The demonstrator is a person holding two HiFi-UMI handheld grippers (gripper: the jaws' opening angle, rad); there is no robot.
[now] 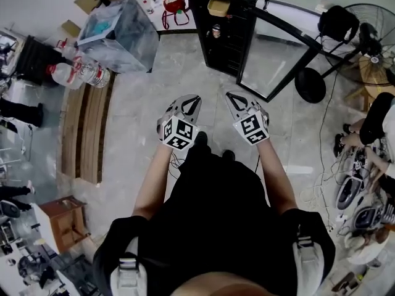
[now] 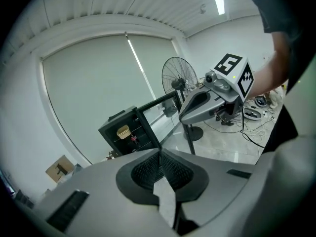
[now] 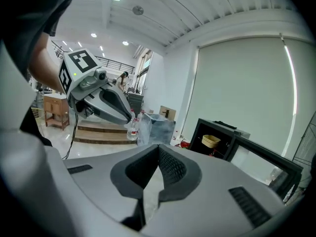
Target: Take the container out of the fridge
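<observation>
Black fridge (image 1: 225, 32) stands ahead of both tongs, well apart from the tips, with its glass door (image 1: 278, 51) swung open on the right tongs' side. Tan container (image 1: 218, 6) sits on the top shelf inside, beyond the gap between the two tongs and far out of reach of either. The left gripper view shows it in the fridge too (image 2: 123, 131), as does the right gripper view (image 3: 211, 140). A small dark item with red on it (image 1: 216, 31) sits on the shelf below the container.

Left tongs (image 1: 188, 103): jaw tips pressed together, nothing between them, held in the air over the pale marble floor (image 1: 203, 79). Right tongs (image 1: 236, 102): tips also together and empty, just beside the left pair at about the same height. Both point toward the fridge.

Off to the left of the left tongs is a clear plastic bin (image 1: 117, 32), with water bottles (image 1: 77, 73) next to it and a wooden platform (image 1: 86, 128) nearer the person. Far right of the right tongs stands a floor fan (image 1: 364, 29), past the open door. Cables (image 1: 327, 165) lie on the floor on that same side.
</observation>
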